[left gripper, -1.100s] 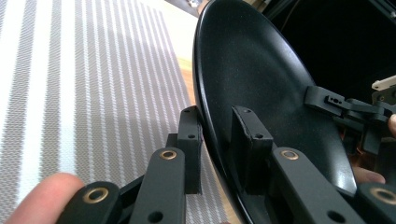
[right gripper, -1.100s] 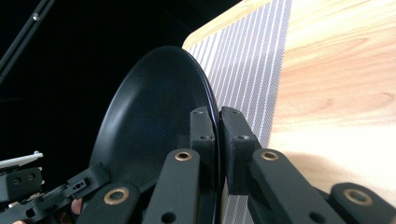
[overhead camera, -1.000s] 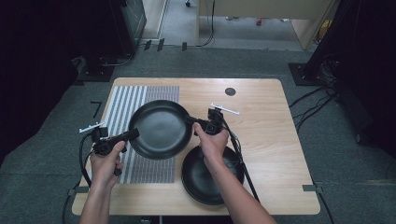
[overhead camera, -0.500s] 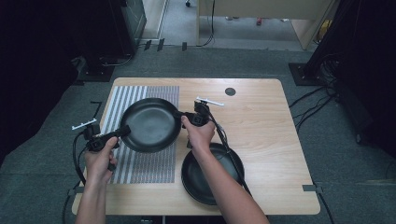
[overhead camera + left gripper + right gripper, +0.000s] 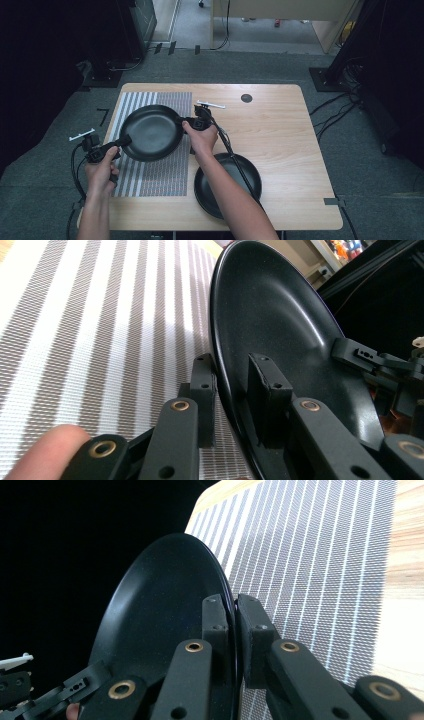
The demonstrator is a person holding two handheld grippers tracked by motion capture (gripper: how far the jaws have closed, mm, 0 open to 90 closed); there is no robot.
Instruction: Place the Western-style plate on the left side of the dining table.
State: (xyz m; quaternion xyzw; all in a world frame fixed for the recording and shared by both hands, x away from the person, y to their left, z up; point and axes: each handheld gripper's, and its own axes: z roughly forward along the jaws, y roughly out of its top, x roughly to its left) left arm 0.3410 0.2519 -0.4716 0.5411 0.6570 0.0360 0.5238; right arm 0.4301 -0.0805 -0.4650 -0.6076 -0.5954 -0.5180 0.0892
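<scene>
A black plate [image 5: 151,132] hangs above the striped mat [image 5: 150,175], held from both sides. My left gripper [image 5: 122,141] is shut on its left rim; in the left gripper view the plate [image 5: 280,325] rim sits between the jaws of the left gripper [image 5: 232,390]. My right gripper [image 5: 183,121] is shut on the right rim; in the right gripper view the plate [image 5: 160,615] edge is pinched by the right gripper [image 5: 234,625]. A second black plate [image 5: 227,185] lies on the wooden table [image 5: 280,130] under the right forearm.
The grey-and-white striped mat covers the table's left part. A small dark round mark [image 5: 246,98] sits near the table's far edge. Cables trail from both grippers; dark equipment and cables stand on the floor around the table.
Both grippers have carried the held plate leftward and slightly away from the person, over the striped mat. The second plate has stayed in place.
</scene>
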